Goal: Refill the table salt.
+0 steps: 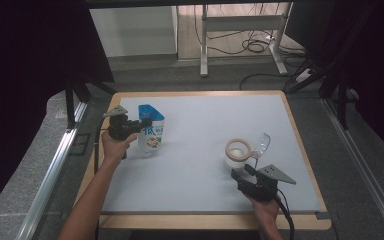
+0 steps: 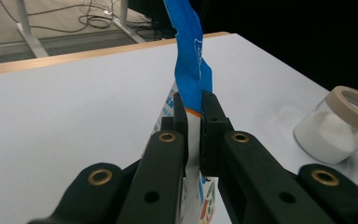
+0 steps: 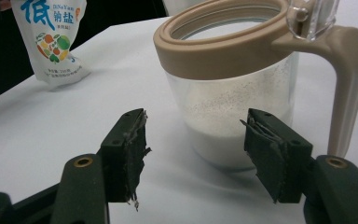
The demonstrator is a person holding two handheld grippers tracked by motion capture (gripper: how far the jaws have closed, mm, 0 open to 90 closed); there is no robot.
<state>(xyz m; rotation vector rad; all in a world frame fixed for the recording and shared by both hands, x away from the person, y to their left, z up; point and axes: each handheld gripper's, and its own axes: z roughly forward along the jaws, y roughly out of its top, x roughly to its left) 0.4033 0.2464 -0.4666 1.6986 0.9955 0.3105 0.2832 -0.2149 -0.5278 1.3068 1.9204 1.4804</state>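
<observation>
Both left jaws tight against the salt bag [image 2: 193,70].

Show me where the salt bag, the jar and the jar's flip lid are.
salt bag [image 1: 151,136], high view, printed front.
jar [image 3: 233,121], right gripper view, clear wall over the white powder.
flip lid [image 1: 263,144], high view, clear raised flap.

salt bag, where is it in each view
High view: the salt bag stands left of centre on the table, the left gripper shut on its top.
Left gripper view: centre, its blue top rising from between the jaws.
Right gripper view: top left corner.
Shared landmark: the jar with the tan rim.
</observation>
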